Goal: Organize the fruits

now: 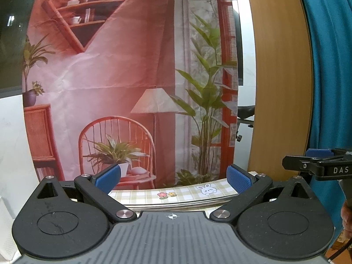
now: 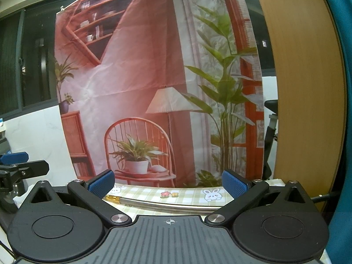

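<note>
Checked tablecloth [image 1: 189,192] | both claws gape | pencil [image 2: 114,198] only right view

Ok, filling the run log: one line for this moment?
left gripper open, empty | right gripper open, empty | no fruit in view | checked tablecloth ahead

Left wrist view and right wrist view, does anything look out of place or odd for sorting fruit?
No fruit shows in either view. Both the left gripper and right gripper are open and empty, aimed at a wrinkled printed room backdrop above the checked bunny-print tablecloth. Nothing looks spilled or damaged.
</note>
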{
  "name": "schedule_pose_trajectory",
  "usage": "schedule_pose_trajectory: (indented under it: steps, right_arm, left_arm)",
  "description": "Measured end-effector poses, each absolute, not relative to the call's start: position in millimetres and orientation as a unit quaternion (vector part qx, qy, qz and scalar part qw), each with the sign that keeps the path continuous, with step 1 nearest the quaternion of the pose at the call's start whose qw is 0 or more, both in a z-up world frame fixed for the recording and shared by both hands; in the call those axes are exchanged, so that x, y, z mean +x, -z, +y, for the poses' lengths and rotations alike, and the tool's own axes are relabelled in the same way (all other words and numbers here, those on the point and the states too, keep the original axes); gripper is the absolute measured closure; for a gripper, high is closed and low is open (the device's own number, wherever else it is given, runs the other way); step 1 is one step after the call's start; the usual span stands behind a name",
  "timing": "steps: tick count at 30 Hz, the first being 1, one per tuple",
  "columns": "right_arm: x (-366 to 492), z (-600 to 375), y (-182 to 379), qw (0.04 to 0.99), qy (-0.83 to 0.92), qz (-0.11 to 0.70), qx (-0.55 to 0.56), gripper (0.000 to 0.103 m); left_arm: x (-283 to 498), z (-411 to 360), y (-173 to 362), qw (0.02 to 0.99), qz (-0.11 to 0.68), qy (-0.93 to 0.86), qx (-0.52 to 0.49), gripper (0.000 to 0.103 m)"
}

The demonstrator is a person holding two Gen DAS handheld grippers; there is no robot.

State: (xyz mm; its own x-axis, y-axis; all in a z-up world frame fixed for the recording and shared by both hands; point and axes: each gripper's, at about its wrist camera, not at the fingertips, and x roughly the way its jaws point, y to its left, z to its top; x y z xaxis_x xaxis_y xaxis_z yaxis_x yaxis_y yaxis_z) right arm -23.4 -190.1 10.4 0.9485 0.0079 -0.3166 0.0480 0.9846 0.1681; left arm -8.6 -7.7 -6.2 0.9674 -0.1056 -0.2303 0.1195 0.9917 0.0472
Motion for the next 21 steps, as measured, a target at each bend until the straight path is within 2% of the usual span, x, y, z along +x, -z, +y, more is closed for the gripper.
schedule_pose_trajectory:
  steps: [21]
  right_arm:
    - [-23.5,-189.2,-10.3,0.983,0.010,0.160,0.087,0.000]
  left_arm:
    - [-13.1,-10.5,3.5,0.992,0.112,0.055,0.035,0.000]
